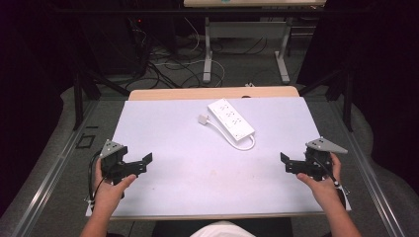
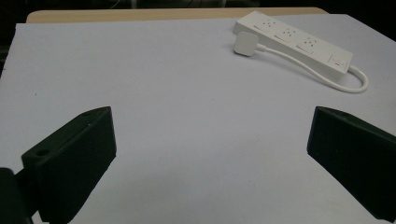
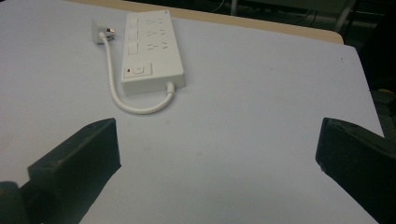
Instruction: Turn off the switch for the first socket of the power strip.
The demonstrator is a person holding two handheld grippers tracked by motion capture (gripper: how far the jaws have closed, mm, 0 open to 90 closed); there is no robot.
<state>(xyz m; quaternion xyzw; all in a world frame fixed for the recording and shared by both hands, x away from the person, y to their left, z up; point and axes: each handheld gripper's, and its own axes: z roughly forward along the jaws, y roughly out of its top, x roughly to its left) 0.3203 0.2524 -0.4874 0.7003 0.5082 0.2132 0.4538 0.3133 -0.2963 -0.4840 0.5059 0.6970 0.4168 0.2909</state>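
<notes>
A: Item one: power strip [image 1: 231, 119], white, count one. Lying flat on the far middle of the table, set on a diagonal. Three socket groups and one switch with a small red mark beside it, seen in the right gripper view [image 3: 150, 48].

B: Cord and plug?

A: Cord [image 1: 245, 144], white, count one; short, looping out from the near end of the strip and running back along its side. Plug [image 1: 203, 119], white, count one, lying just beside the strip's far end, not pushed into any socket.

B: Grippers?

A: Count two, black, each held in a hand. Left gripper [image 1: 146, 161] near the table's left front edge, jaws spread wide, nothing between them. Right gripper [image 1: 283, 161] near the right front edge, jaws likewise wide apart, holding nothing. Both well apart from the strip, pointing inward across the table. Grey three-cornered plate on top of each.

B: Surface?

A: Table [image 1: 163, 128], count one; pale lilac-white sheet over a wooden top, wood showing as a strip along the far edge. A few faint marks near the middle.

B: Room?

A: Dark around the sides. Grey floor beyond, tangled cables [image 1: 168, 66] lying on it, and the white legs of a second table [image 1: 207, 49] at the back.
</notes>
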